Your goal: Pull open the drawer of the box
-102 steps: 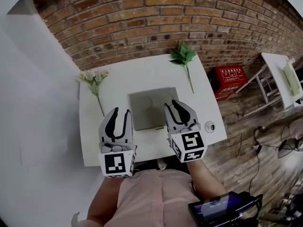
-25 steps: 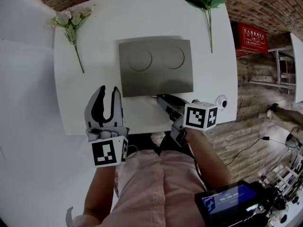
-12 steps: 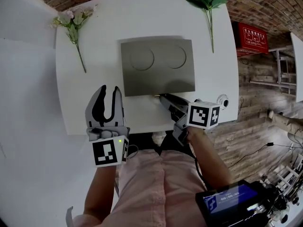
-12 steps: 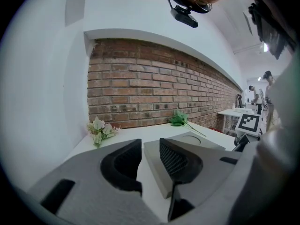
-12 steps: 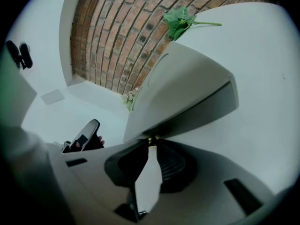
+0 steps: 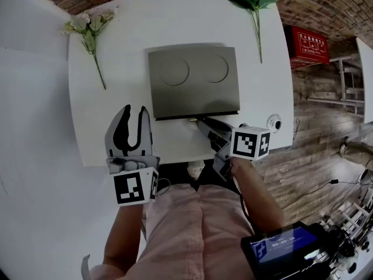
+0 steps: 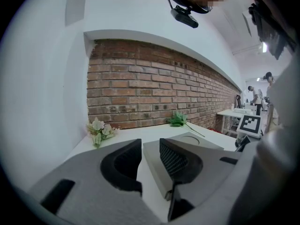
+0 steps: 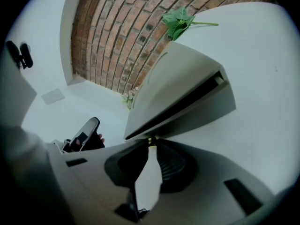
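Now right gripper [image 6: 201, 123] fingers narrowed since a second ago, pinching brass knob [image 8: 151, 140] at tips. Drawer [image 8: 201, 110] just beyond, barely out of box [image 6: 192, 80]; pull looks ready. Left gripper [image 7: 150, 159] fingers apart, empty.

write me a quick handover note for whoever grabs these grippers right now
Left gripper: open, empty, hovering over the table near its front edge, apart from the box.
Right gripper: jaws pinched on the small knob of the drawer.
Done: knob gripped. Only a dark slit shows at the box front, so the drawer is barely out, if at all.
Left: pull the knob straight toward you, probably steadying the box if it slides.
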The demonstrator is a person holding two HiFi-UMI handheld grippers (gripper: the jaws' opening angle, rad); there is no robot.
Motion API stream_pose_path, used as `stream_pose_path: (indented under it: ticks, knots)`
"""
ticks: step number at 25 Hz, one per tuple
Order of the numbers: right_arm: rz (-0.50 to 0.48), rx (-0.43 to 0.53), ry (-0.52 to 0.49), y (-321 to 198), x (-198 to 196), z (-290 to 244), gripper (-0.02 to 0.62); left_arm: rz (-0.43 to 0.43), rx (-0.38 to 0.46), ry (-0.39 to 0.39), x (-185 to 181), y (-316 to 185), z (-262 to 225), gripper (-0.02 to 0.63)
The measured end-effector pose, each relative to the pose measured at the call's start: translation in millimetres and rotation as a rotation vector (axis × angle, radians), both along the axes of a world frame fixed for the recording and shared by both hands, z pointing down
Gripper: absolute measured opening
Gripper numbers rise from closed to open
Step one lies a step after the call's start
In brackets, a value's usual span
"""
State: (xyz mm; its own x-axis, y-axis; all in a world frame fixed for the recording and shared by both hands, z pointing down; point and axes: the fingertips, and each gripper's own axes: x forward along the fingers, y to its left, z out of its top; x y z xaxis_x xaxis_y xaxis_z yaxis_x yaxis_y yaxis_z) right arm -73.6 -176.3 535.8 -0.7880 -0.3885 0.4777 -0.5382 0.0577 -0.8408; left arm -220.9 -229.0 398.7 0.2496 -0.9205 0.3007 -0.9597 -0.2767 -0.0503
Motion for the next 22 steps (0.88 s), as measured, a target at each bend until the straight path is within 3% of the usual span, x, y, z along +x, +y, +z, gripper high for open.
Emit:
stream_pose_path:
  ticks: [22]
  knots:
    - [0.007, 0.001, 0.001, 23, -1, 1, 0.058, 0.044, 0.042, 0.013, 0, 15, -12, 0.127]
